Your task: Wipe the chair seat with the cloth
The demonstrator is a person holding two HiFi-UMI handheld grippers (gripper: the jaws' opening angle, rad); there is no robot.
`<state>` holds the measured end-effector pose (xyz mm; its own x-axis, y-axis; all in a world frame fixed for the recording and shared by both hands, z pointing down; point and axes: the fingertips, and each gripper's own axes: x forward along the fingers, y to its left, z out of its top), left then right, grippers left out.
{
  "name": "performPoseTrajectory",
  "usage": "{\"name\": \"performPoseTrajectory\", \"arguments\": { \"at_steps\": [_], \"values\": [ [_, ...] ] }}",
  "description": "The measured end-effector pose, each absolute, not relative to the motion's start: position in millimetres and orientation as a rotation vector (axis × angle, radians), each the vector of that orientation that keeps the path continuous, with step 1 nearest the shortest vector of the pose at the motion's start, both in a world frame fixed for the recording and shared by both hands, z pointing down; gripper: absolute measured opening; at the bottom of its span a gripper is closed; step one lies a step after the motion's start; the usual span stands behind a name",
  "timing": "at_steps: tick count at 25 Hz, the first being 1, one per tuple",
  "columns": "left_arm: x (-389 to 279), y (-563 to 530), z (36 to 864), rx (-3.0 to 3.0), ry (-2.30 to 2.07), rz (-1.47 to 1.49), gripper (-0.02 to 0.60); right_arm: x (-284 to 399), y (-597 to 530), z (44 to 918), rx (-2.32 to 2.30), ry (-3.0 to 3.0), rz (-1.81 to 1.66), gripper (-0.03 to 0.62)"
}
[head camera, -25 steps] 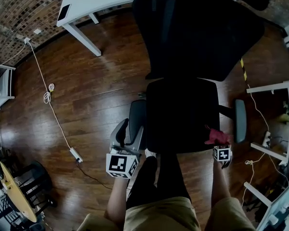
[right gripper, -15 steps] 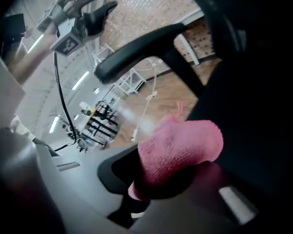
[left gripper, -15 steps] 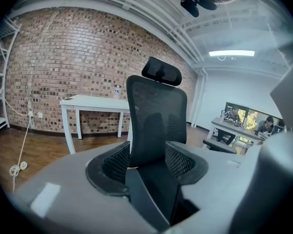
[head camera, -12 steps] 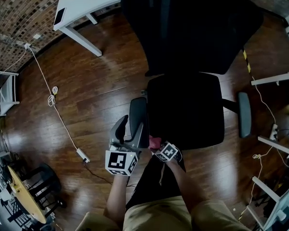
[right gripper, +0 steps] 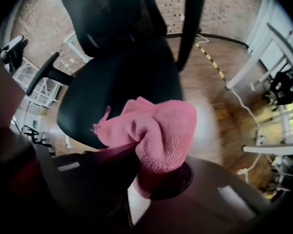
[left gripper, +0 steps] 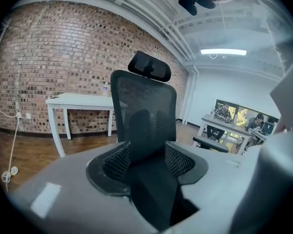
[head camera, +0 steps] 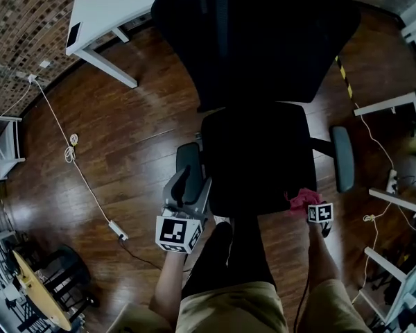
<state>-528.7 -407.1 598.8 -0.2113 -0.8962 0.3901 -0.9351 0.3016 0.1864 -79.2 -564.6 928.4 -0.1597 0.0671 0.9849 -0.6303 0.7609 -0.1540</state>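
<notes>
The black chair seat (head camera: pixel 256 155) lies in the middle of the head view, under the tall mesh backrest (head camera: pixel 253 40). A crumpled pink cloth (head camera: pixel 301 200) rests at the seat's front right corner, with my right gripper (head camera: pixel 309 205) shut on it. In the right gripper view the cloth (right gripper: pixel 161 130) bulges out of the right gripper (right gripper: pixel 151 167), with the seat (right gripper: pixel 122 87) just behind it. My left gripper (head camera: pixel 182 191) sits at the left armrest (head camera: pixel 189 159). Its jaws stand apart, and the left gripper (left gripper: pixel 149 167) frames the backrest (left gripper: pixel 144 116) with nothing seen held.
The right armrest (head camera: pixel 343 157) sticks out beside the cloth. A white desk (head camera: pixel 107 9) stands at the back left, white frames (head camera: pixel 395 103) at the right. A cable with an adapter (head camera: pixel 116 229) trails over the wooden floor at the left. The person's legs (head camera: pixel 225 269) are in front of the seat.
The right gripper carried the pink cloth along the seat's front edge, from the right corner to the left a half second ago, and back to the right corner now. The left gripper stayed by the armrest.
</notes>
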Motion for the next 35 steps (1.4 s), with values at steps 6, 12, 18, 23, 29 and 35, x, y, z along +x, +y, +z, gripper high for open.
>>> {"name": "performPoseTrajectory", "arguments": {
  "at_steps": [6, 12, 18, 23, 29, 35],
  "values": [
    [-521.0, -406.2, 610.3, 1.645, -2.139, 0.135, 0.204, -49.3, -615.9, 911.8, 0.659, -1.696, 0.754, 0.035],
    [-509.6, -411.6, 593.8, 1.660, -2.156, 0.136, 0.204, -180.8, -463.5, 913.5, 0.121, -1.873, 0.742, 0.034],
    [-506.2, -393.7, 598.6, 1.638, -2.173, 0.158, 0.204, -320.6, -237.0, 900.1, -0.638, -1.869, 0.702, 0.035],
    [-496.7, -378.3, 611.9, 1.608, -2.160, 0.211, 0.204, -314.0, -241.9, 938.4, -0.542, -1.732, 0.473, 0.034],
    [-483.8, -378.8, 605.4, 1.643, -2.157, 0.215, 0.204, -170.9, -386.1, 956.5, -0.122, -1.584, 0.695, 0.034],
    [-476.3, -375.6, 603.6, 1.673, -2.143, 0.171, 0.196, -21.5, -574.0, 915.9, 0.693, -1.619, 0.900, 0.034]
  ]
}}
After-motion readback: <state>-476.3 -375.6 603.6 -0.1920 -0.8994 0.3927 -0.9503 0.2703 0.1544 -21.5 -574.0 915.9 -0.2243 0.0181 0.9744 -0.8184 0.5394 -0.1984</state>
